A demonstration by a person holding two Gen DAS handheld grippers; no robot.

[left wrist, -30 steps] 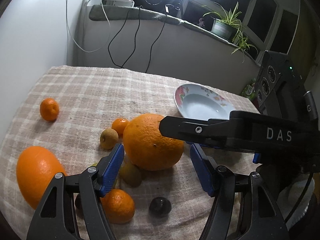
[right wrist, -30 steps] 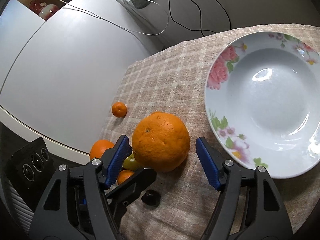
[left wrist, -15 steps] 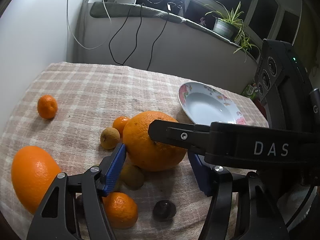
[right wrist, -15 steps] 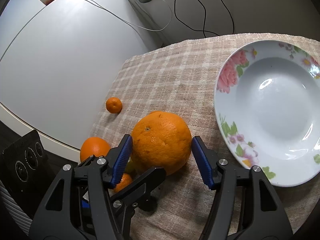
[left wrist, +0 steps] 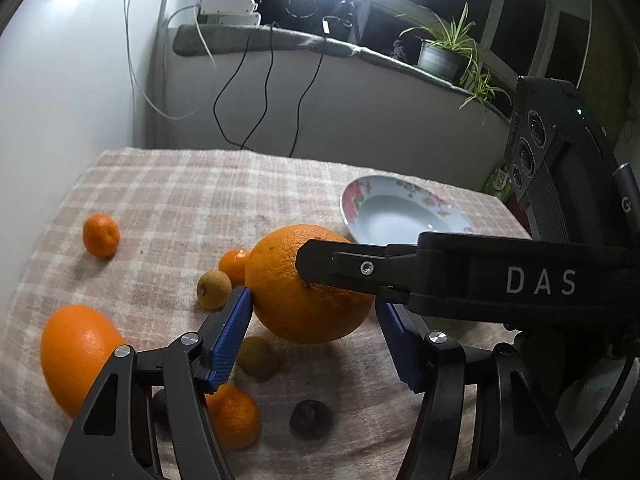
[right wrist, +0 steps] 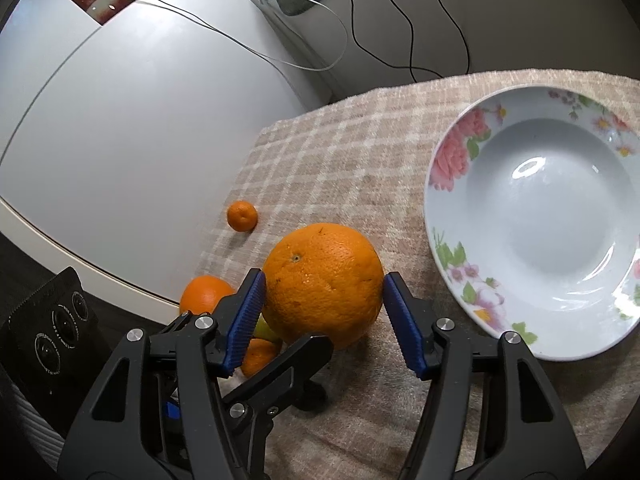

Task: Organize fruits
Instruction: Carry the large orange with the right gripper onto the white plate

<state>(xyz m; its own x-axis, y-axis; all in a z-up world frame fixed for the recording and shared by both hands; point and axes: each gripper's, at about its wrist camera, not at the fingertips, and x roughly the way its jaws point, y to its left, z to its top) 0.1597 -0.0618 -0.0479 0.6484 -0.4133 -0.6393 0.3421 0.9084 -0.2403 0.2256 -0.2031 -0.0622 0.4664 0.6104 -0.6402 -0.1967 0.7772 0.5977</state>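
Note:
A big orange (left wrist: 304, 292) (right wrist: 324, 280) sits on the checked tablecloth (left wrist: 192, 208), with a shadow under it. My left gripper (left wrist: 316, 336) and my right gripper (right wrist: 322, 320) both straddle it, pads close to its sides. The right gripper's finger (left wrist: 440, 276) crosses over it in the left wrist view. A flowered white plate (right wrist: 532, 224) (left wrist: 396, 212) lies empty to its right. Whether either gripper presses the orange I cannot tell.
Another large orange (left wrist: 76, 352) lies at the left edge. Small mandarins (left wrist: 100, 234) (left wrist: 234, 416) (left wrist: 236, 264), brownish kiwi-like fruits (left wrist: 214, 290) (left wrist: 258, 364) and a dark round fruit (left wrist: 310, 418) lie around. A wall with cables stands behind.
Both grippers have narrowed around the big orange and moved closer to it. The orange now shows a darker shadow beneath it.

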